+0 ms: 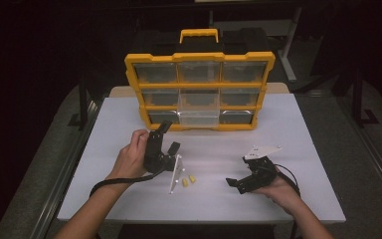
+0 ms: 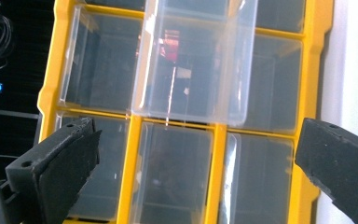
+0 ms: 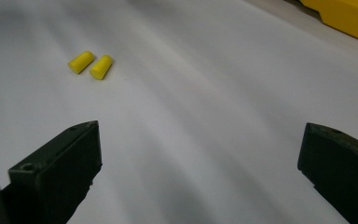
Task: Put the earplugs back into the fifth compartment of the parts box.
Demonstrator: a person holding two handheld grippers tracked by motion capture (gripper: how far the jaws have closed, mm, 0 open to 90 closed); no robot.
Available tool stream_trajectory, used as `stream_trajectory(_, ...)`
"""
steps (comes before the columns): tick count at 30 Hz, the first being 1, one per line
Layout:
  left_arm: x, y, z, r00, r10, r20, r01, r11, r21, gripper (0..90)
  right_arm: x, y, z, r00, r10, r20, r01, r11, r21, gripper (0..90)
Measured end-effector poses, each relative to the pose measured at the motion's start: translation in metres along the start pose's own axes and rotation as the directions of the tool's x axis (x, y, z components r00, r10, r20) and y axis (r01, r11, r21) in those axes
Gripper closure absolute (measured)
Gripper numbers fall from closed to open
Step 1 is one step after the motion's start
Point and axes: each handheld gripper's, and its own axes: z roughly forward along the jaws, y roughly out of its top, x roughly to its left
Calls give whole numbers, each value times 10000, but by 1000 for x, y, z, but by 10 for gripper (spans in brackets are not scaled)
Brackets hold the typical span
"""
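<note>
A yellow organizer (image 1: 199,57) with clear drawers stands upright at the back of the white table (image 1: 298,149). One clear middle drawer (image 1: 197,113) is pulled out toward me. It also appears in the left gripper view as an empty-looking drawer (image 2: 193,60) sticking out of the yellow frame (image 2: 133,154). My left gripper (image 1: 169,137) is open just in front of the organizer's lower left, its jaws wide apart (image 2: 196,158) with nothing between them. Two yellow earplugs (image 1: 189,180) lie side by side on the table between the hands. My right gripper (image 1: 238,180) is open and points at the earplugs (image 3: 91,64) from a short distance.
A corner of the organizer's base (image 3: 349,16) shows at the top right of the right gripper view. Dark floor and table legs surround the table, with black cases behind the organizer (image 1: 248,37). Bare white tabletop lies in front of both hands.
</note>
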Motion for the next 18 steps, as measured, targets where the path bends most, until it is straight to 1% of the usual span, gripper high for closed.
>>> stream_trajectory(1, -2, -2, -2, 10000, -42, 21, 42, 10000, 19, 0, 0, 0, 0, 10000, -10, -2, 10, 10000, 15, 0)
stream_trajectory(4, -5, -6, -5, 10000, -4, 63, 3, 9999, 129, 0, 0, 0, 1, 10000, -20, -6, 20, 10000, 33, 0)
stream_trajectory(8, -11, -12, -9, 9999, 73, 96, -75, 9996, 280, 0, 0, 0, 0, 10000, -20, 6, 20, 10000, 15, 0)
stream_trajectory(9, -12, -14, -11, 9998, 143, 106, -147, 9992, 360, 0, 0, 0, 0, 10000, -20, 6, 20, 10000, 18, 0)
stream_trajectory(12, -16, -18, -14, 9998, 165, 108, -170, 9987, 484, 0, 0, 0, 1, 10000, -22, -4, 22, 10000, 27, 0)
stream_trajectory(17, -21, -26, -20, 9999, -4, 150, -5, 9980, 627, 0, 0, 0, 1, 10000, -14, 4, 14, 10000, 31, 0)
stream_trajectory(18, -21, -27, -21, 9998, 44, 168, -56, 9975, 703, 0, 0, 0, 1, 10000, -13, 3, 13, 10000, 24, 0)
